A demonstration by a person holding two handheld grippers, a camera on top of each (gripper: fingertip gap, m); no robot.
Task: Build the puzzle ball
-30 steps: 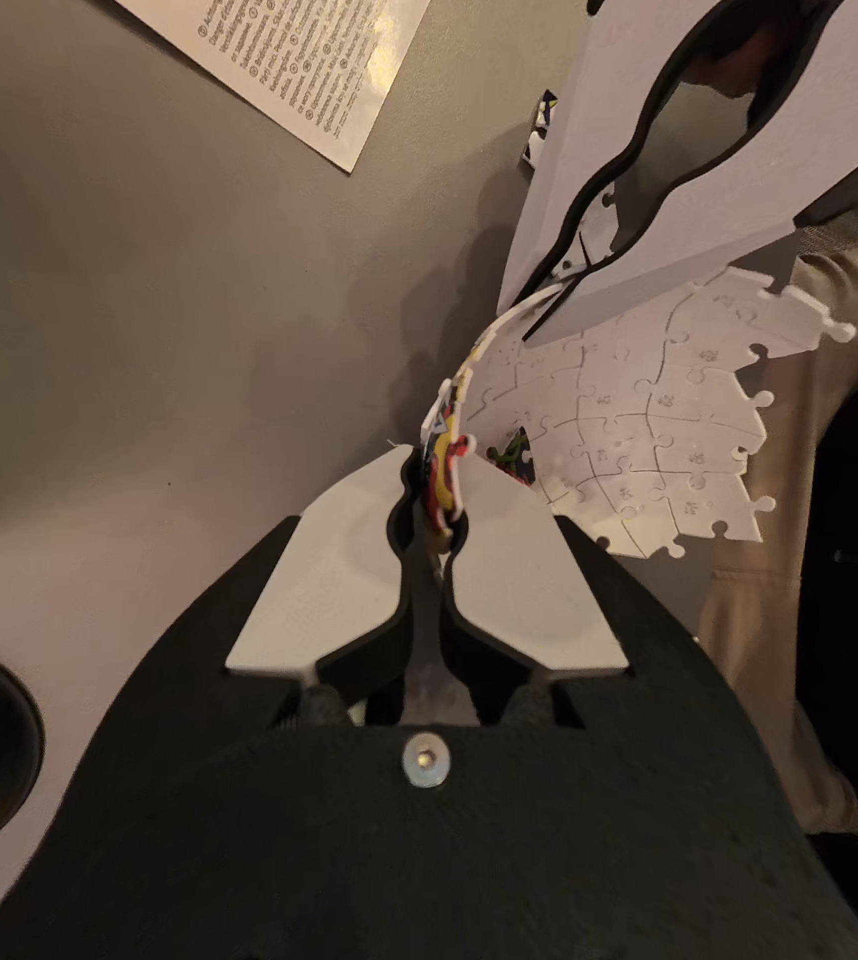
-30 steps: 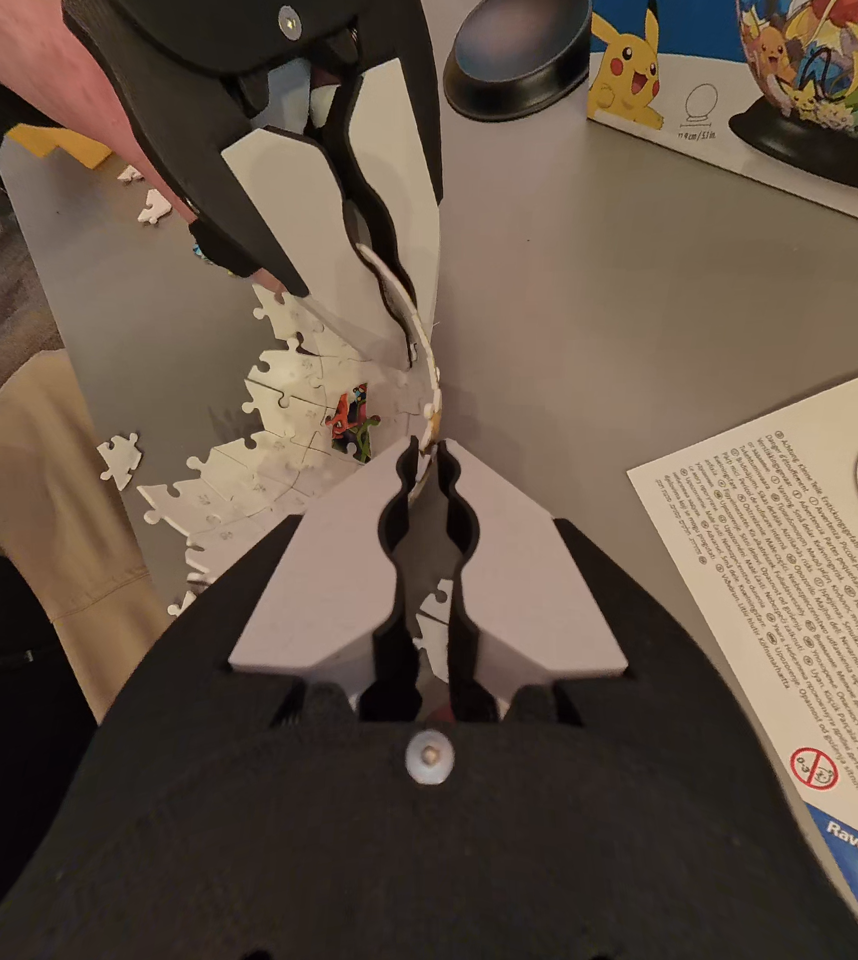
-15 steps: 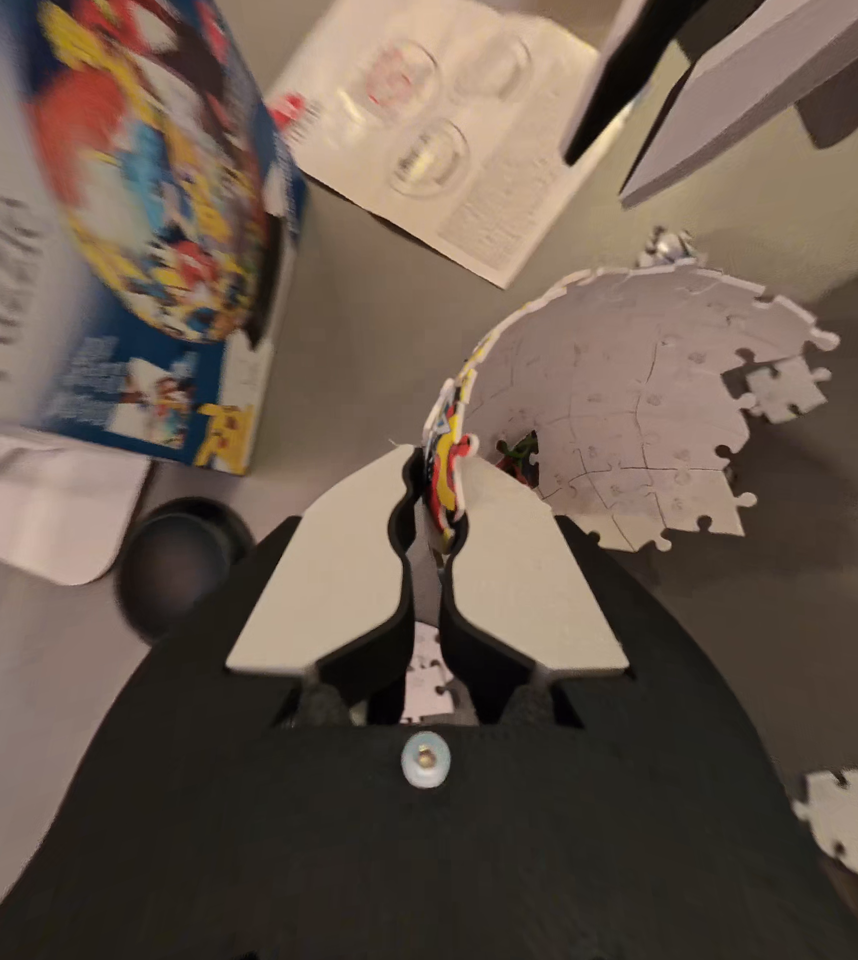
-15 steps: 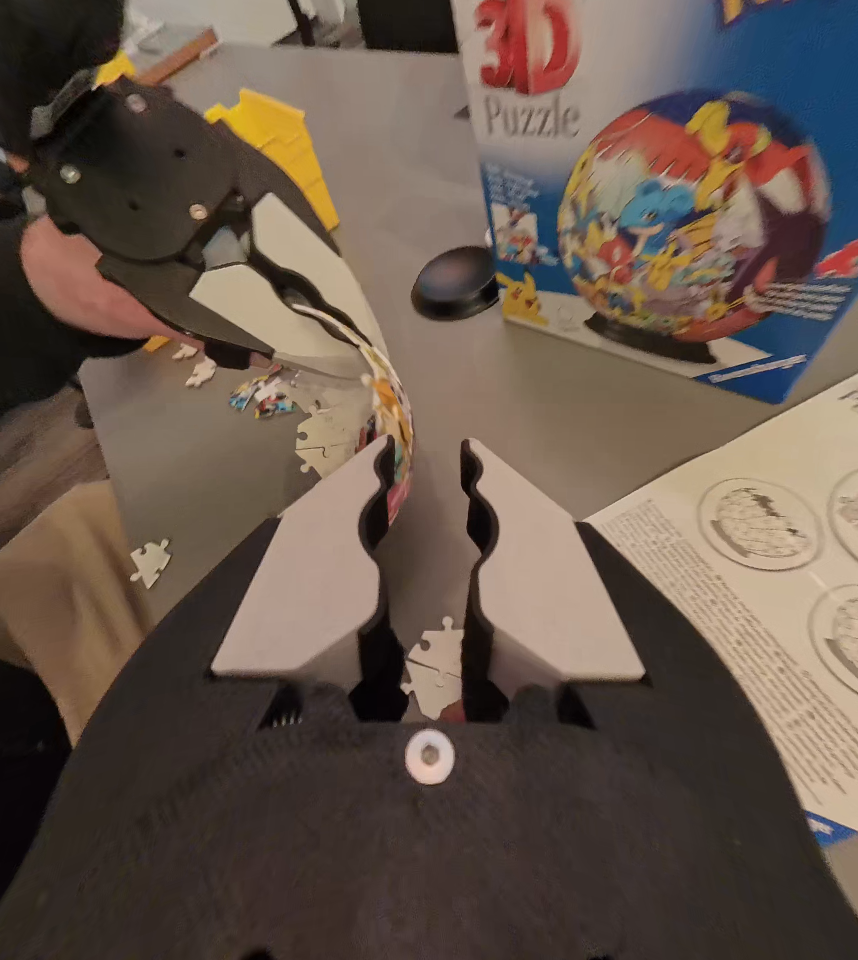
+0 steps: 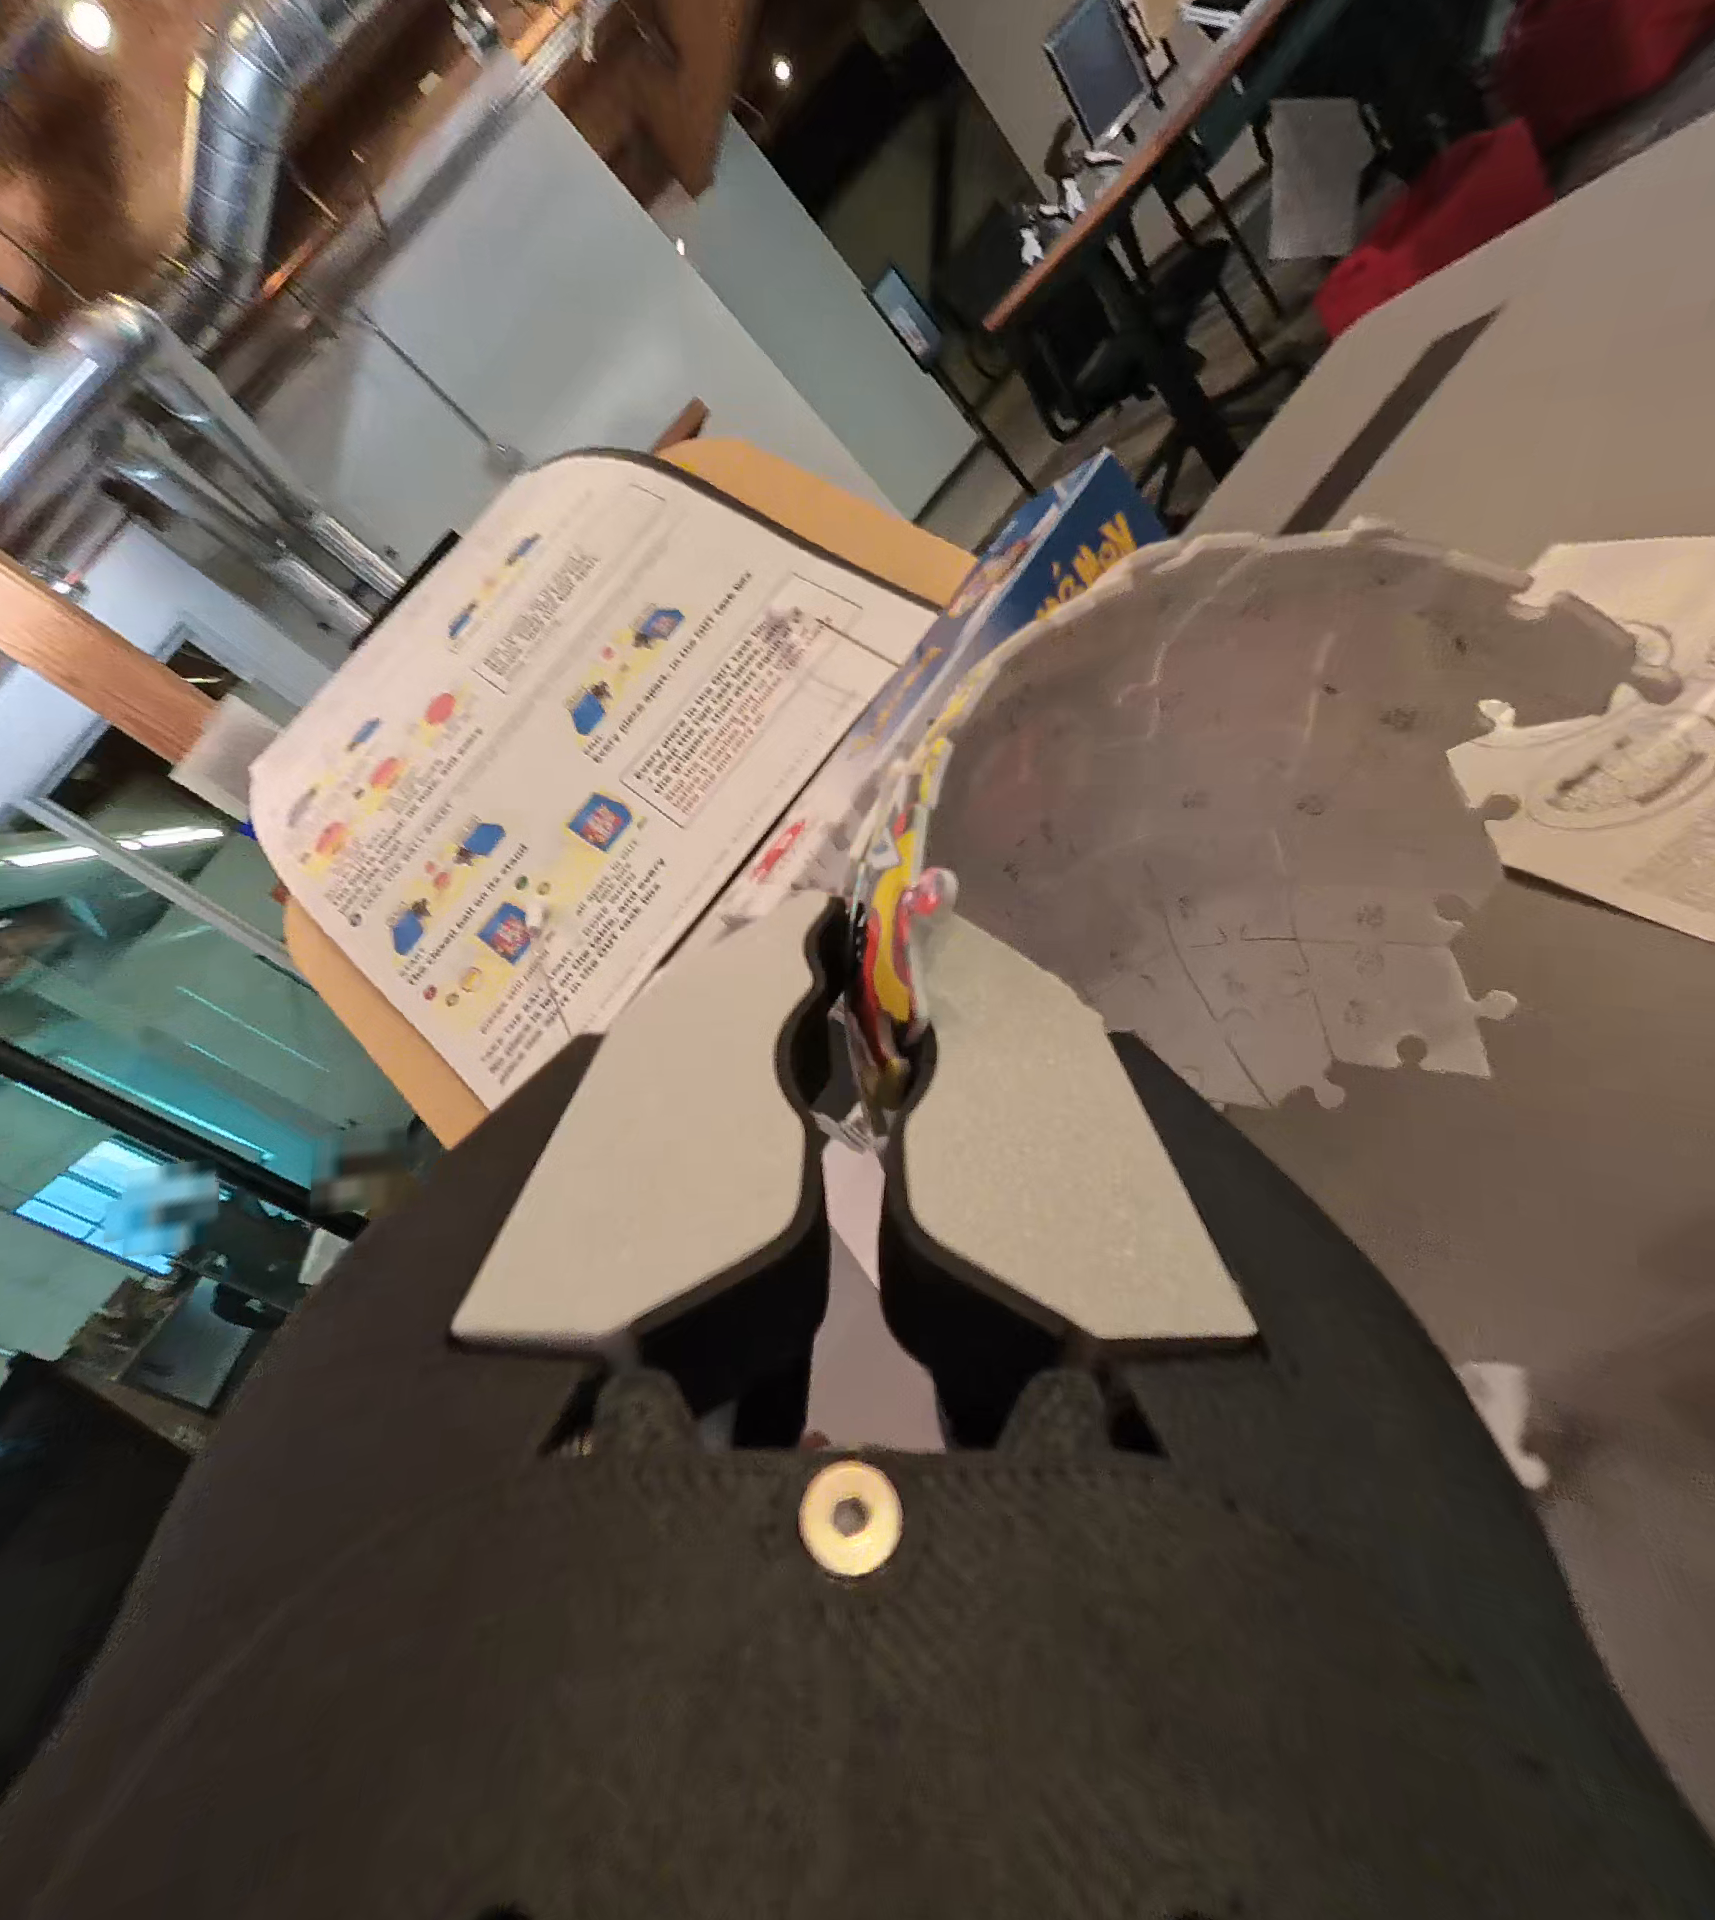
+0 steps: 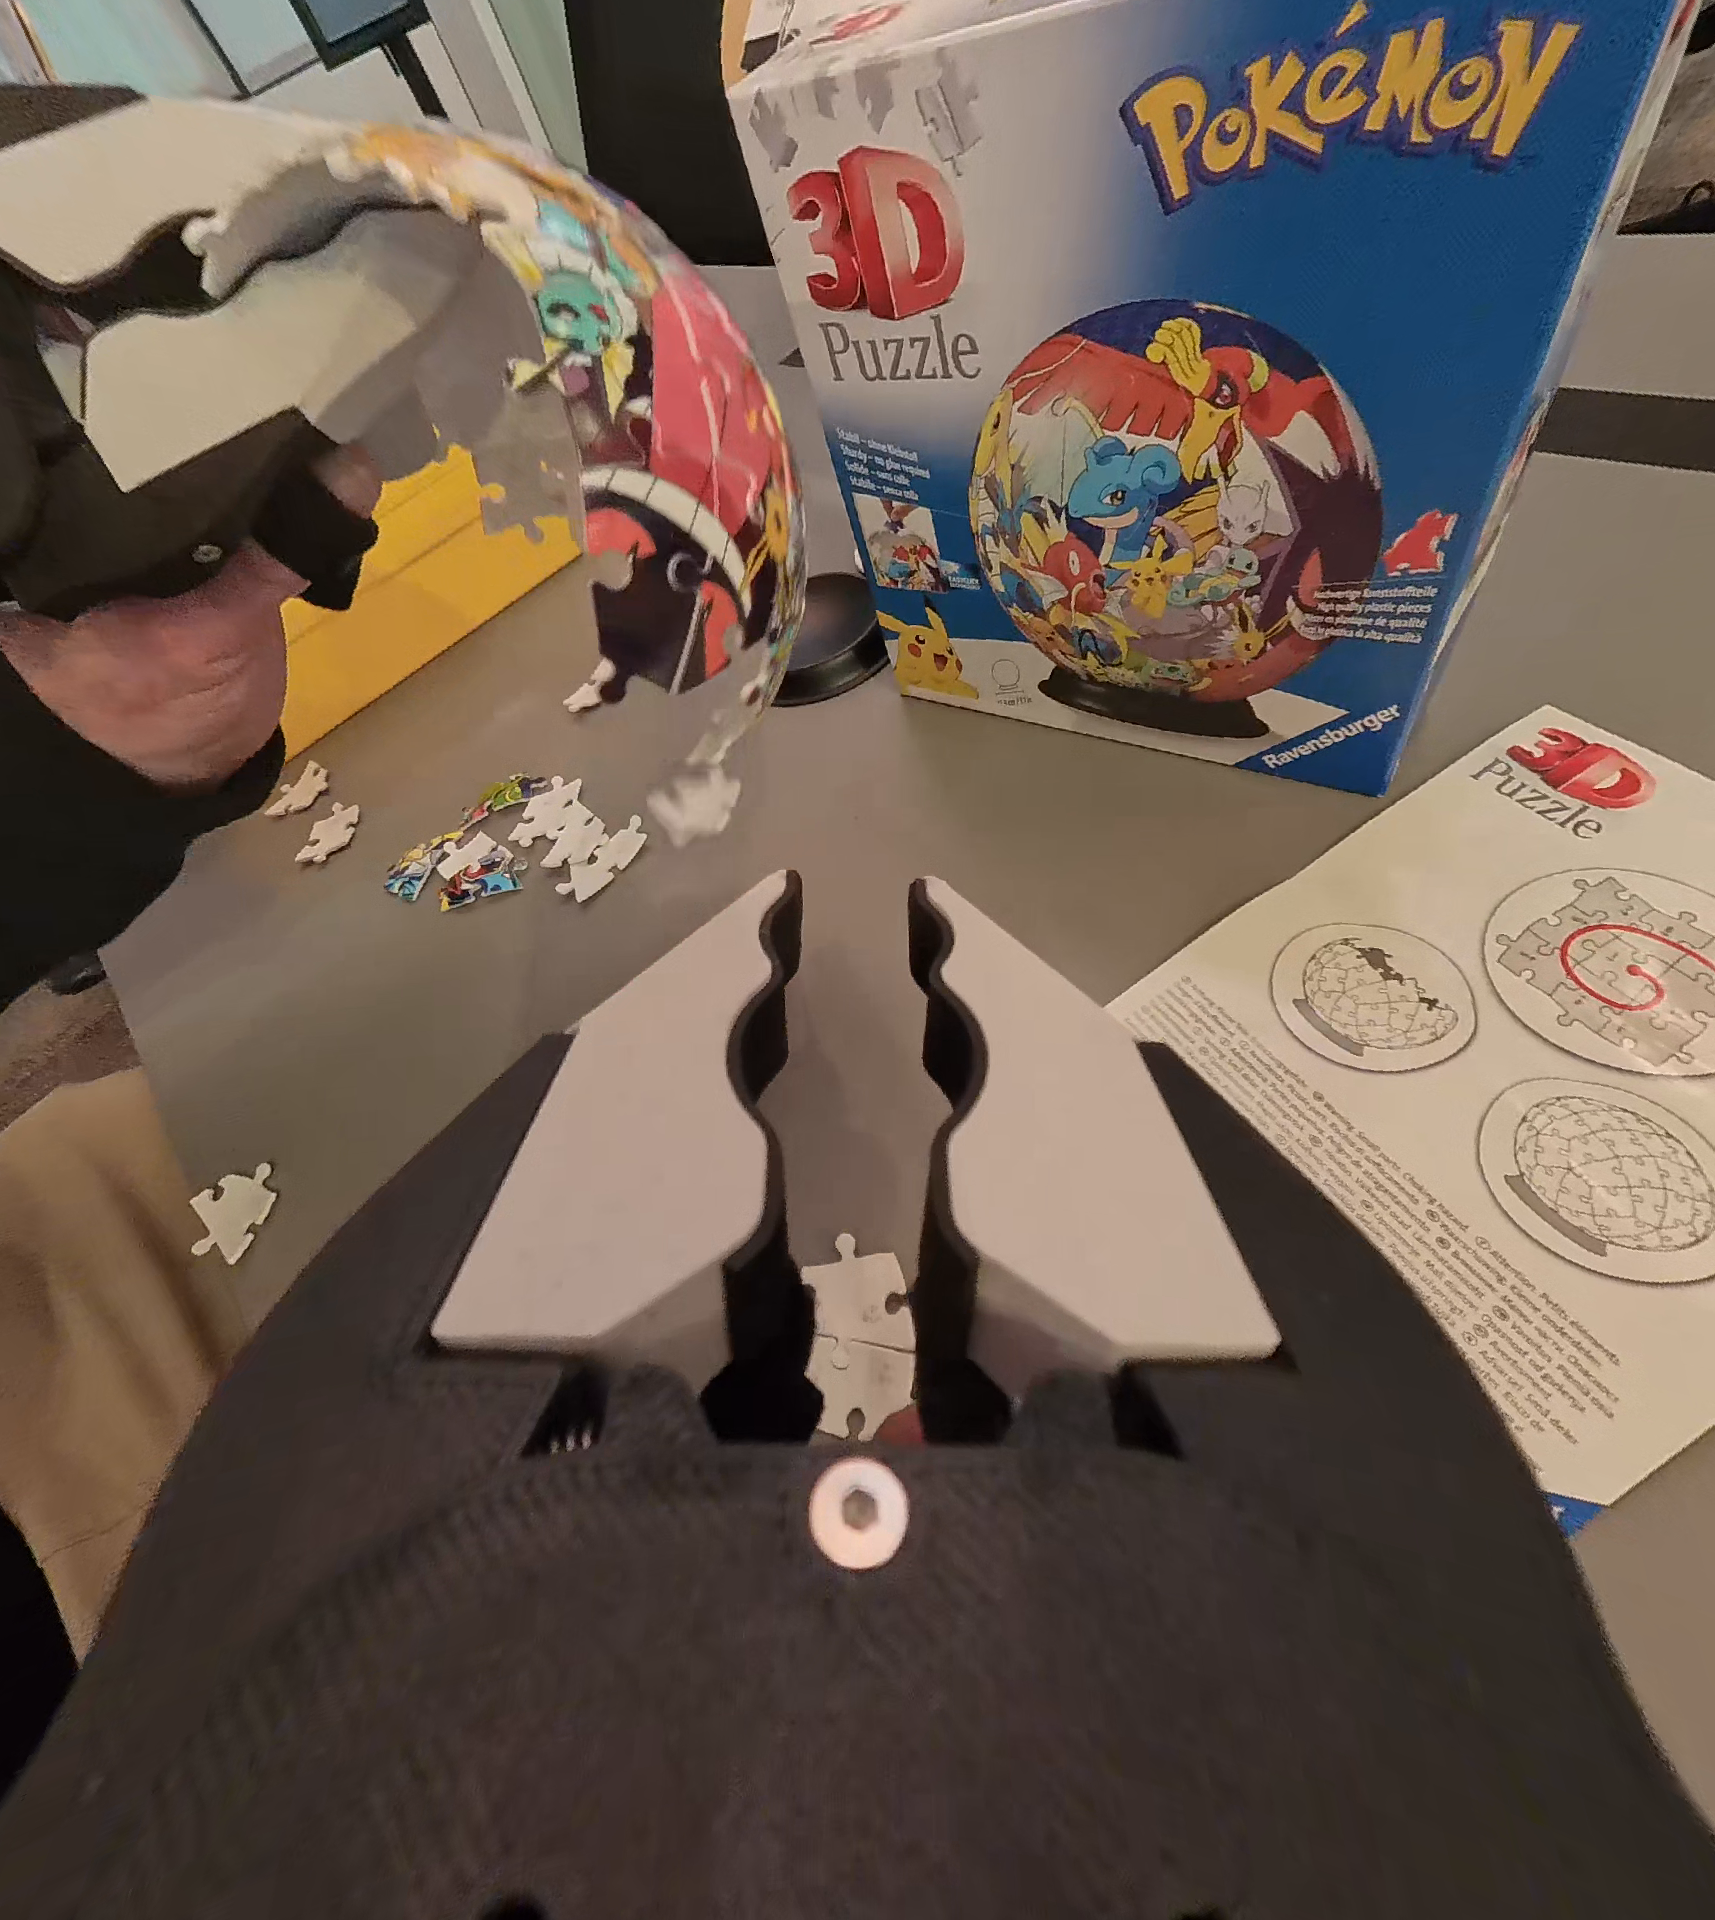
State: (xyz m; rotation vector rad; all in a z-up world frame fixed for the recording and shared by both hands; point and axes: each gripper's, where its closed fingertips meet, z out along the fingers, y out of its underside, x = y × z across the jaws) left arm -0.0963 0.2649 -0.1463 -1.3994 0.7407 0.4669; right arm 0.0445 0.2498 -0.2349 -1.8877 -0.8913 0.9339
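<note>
The left claw [image 5: 879, 997] is clamped on the edge of a curved, partly built puzzle shell [image 5: 1237, 831], holding it up in the air above the grey bench [image 6: 936, 821]. In the left wrist view, the shell's white numbered inside faces the camera. In the right wrist view, the shell [image 6: 645, 436] shows its colourful printed outside at upper left, with a hand [image 6: 146, 675] gripping the left claw's handle below it. The right claw [image 6: 853, 904] hangs apart and empty, low over the bench. Loose pieces [image 6: 520, 842] lie scattered on the bench under the shell. A blue puzzle box [image 6: 1196, 364] stands behind, a black stand [image 6: 832, 644] beside it, and an instruction sheet [image 6: 1518, 1081] lies to the right.
</note>
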